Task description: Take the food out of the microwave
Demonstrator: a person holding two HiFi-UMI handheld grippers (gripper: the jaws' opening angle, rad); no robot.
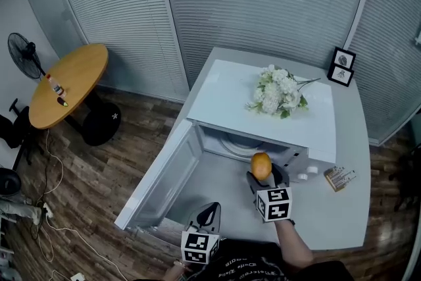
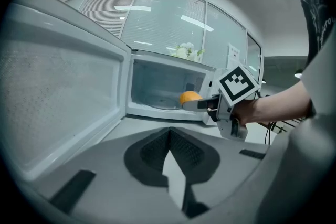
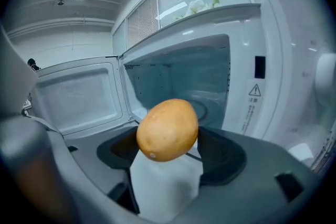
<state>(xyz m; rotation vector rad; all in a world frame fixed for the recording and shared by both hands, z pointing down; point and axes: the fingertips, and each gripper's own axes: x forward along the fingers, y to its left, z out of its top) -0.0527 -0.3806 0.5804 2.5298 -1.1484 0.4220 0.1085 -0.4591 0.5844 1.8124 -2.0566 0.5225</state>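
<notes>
At the mouth of the open microwave [image 1: 223, 92], the right gripper [image 1: 262, 173] is clamped on a yellow-orange fruit [image 1: 261, 165], held at the front edge of the cavity above the pale tabletop [image 1: 348, 214]. The microwave's door [image 1: 164, 171] stands wide open toward 8 o'clock. The left gripper [image 1: 208, 212] hangs at 6 o'clock of the door's inner face, its jaws pressed together on nothing. White flowers [image 1: 276, 92] lie on the microwave's top. Beside the cavity, a label [image 3: 253, 99] shows a warning triangle, but its print is too small to read.
</notes>
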